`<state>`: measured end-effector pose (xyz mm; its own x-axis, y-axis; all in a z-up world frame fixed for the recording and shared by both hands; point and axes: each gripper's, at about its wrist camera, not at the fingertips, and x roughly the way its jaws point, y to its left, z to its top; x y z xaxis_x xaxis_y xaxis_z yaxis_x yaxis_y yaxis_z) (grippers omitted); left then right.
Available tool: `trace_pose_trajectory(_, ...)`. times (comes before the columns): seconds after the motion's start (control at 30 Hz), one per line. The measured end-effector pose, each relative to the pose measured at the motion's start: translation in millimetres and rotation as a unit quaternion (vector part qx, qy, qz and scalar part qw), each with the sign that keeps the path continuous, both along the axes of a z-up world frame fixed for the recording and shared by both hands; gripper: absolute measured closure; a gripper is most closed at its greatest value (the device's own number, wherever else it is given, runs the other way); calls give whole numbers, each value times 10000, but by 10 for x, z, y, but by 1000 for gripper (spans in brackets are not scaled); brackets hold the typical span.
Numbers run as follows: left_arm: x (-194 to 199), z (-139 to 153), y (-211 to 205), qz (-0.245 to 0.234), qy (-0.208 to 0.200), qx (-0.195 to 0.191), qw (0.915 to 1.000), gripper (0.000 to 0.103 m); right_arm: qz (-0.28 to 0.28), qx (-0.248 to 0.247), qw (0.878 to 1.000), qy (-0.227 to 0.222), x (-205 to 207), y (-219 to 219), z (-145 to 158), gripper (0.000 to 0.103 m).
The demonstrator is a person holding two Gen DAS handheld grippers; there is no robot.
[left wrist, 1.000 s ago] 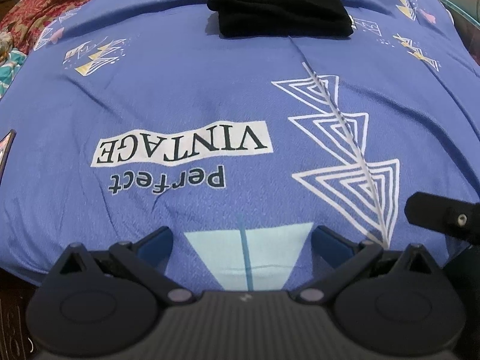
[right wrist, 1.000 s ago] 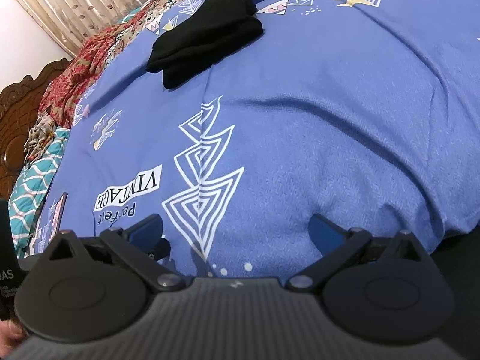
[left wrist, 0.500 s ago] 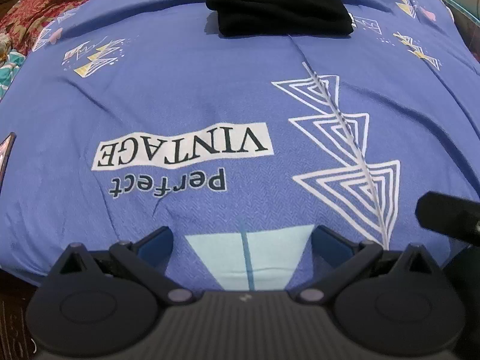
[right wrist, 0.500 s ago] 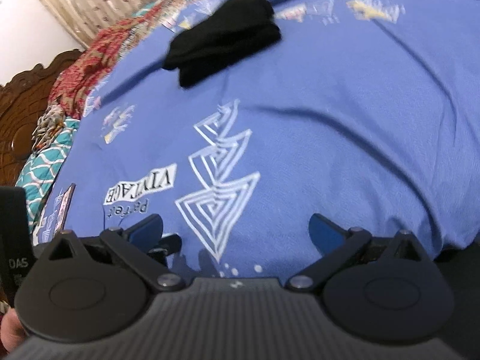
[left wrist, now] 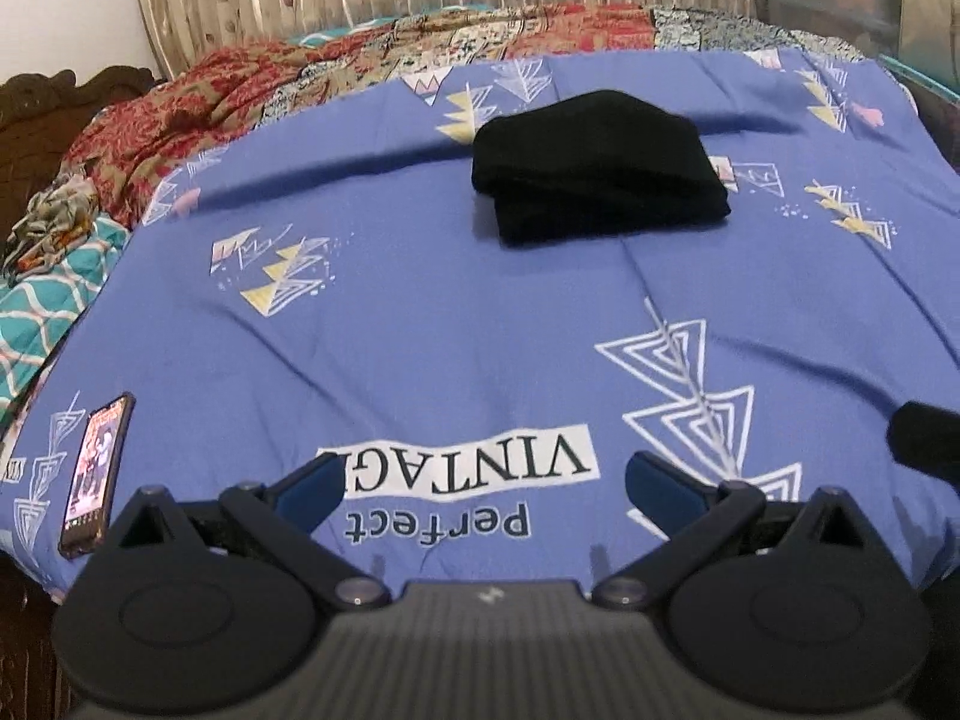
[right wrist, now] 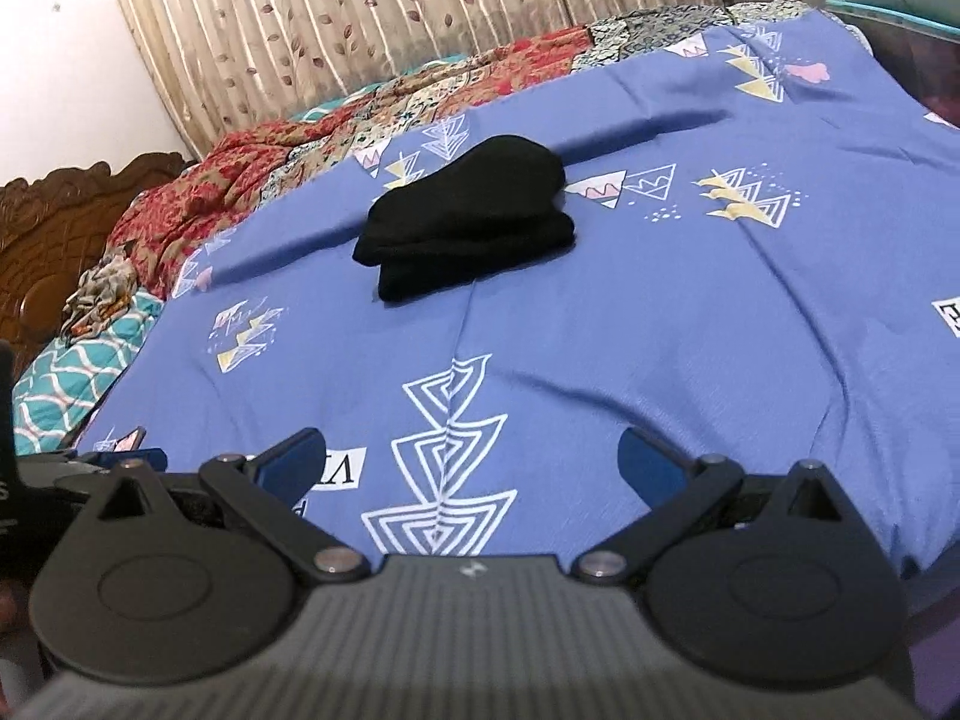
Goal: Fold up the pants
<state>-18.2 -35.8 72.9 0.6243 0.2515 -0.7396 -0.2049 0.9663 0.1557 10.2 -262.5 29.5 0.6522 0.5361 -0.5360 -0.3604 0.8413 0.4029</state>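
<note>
Jaws spread and empty; folded black pants point(left wrist: 597, 165) on bedsheet point(left wrist: 420, 330).

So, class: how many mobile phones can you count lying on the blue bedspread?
1. The phone lies screen-up near the bedspread's front left edge, seen from the left wrist; the right view barely catches it.

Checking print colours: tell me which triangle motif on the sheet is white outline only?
The tall stacked triangle column nearest the left gripper; the smaller motifs have yellow or pink fill.
</note>
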Motion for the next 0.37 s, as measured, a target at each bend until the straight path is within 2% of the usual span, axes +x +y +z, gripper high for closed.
trace_pose_trajectory(0.37,-34,33,-116,-272,-113,-100,9995,0,-89,-3,9999,-106,-61,31,12,0)
